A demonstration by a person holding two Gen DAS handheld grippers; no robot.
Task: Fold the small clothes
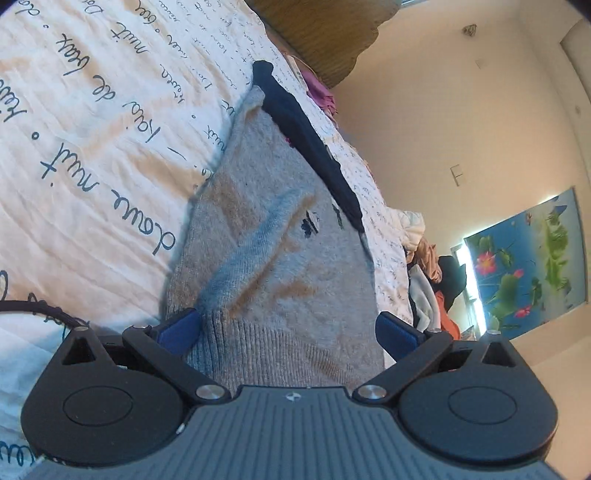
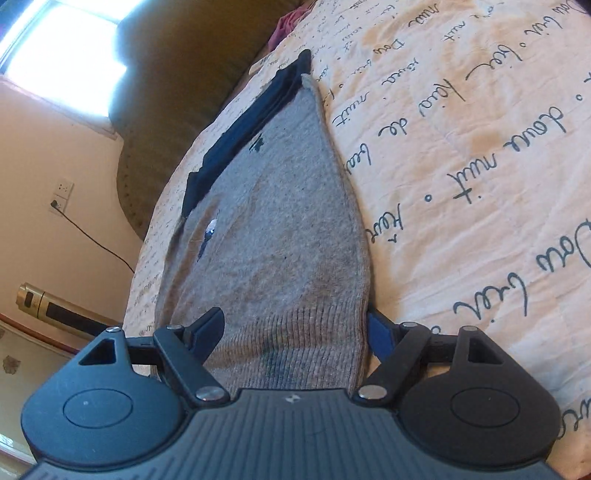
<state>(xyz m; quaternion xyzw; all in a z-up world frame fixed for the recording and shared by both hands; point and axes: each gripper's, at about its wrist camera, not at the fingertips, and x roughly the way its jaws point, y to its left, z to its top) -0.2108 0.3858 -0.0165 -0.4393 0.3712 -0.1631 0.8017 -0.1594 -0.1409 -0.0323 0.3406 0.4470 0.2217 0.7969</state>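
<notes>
A small grey knit sweater lies on a white bedsheet printed with script. A dark navy garment sits along its far edge. My left gripper is open, and the sweater's ribbed hem runs between its blue fingers. The right wrist view shows the same grey sweater and the navy garment on the sheet. My right gripper is also open, its wide-apart fingers either side of the ribbed hem. The hem's very edge is hidden under both gripper bodies.
A heap of mixed clothes lies at the bed's far side and a pink cloth near the wooden headboard. A flower poster hangs on the wall. A bright window, a wall socket with cable and a gold-and-black cylinder show at left.
</notes>
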